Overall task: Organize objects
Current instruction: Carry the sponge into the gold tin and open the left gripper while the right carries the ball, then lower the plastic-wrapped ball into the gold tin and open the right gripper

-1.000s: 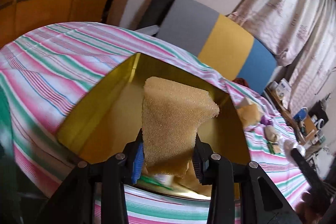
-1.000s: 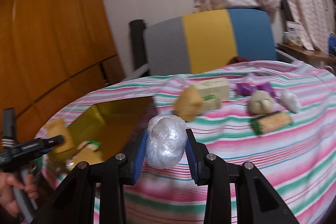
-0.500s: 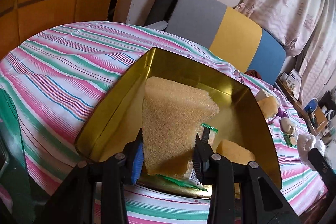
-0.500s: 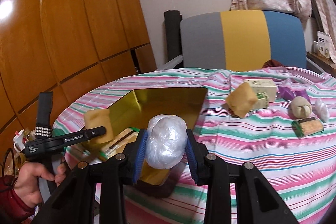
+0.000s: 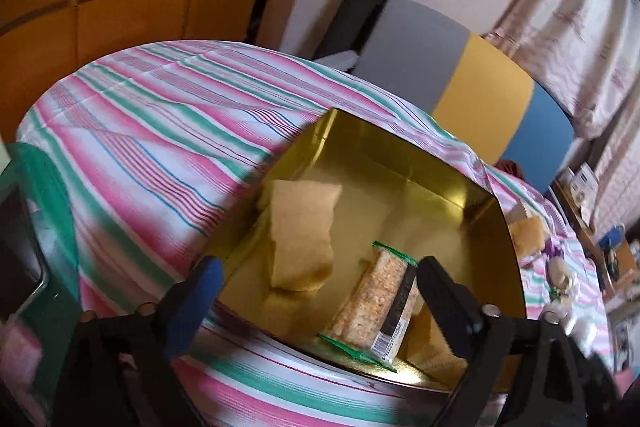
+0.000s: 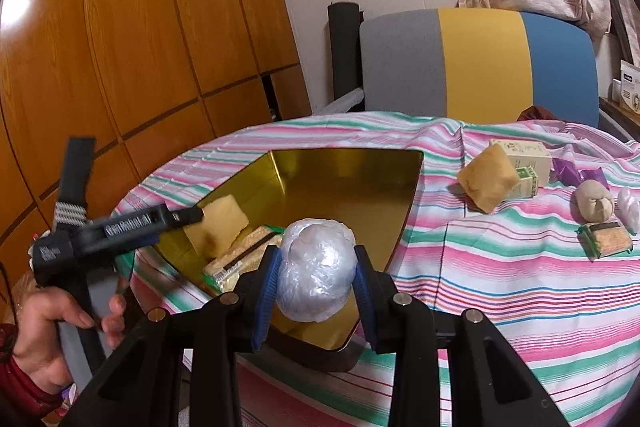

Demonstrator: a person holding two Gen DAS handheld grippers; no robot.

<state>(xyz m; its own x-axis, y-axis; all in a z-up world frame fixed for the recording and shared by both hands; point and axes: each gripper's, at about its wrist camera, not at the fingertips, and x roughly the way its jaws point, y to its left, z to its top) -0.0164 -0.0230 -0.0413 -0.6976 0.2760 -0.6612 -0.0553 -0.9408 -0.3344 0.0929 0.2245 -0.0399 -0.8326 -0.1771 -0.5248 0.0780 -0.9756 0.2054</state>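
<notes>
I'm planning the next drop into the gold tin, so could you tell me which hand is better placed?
Right: its tongs hold the plastic-wrapped ball over the tin; the left tongs are opening, empty.

1. Left gripper: black frame, blue pad on one finger, silver screws.
2. Right gripper: black arms, blue ribbed pads, silver bolts.
3. Left hand: dark red sleeve cuff; the tool's side bears white lettering.

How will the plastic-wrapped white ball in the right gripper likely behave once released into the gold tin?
The plastic-wrapped ball is rounded, so it may roll on the gold tin floor. Its glossy film looks slippery. It bulges between the fingers, suggesting softness.
</notes>
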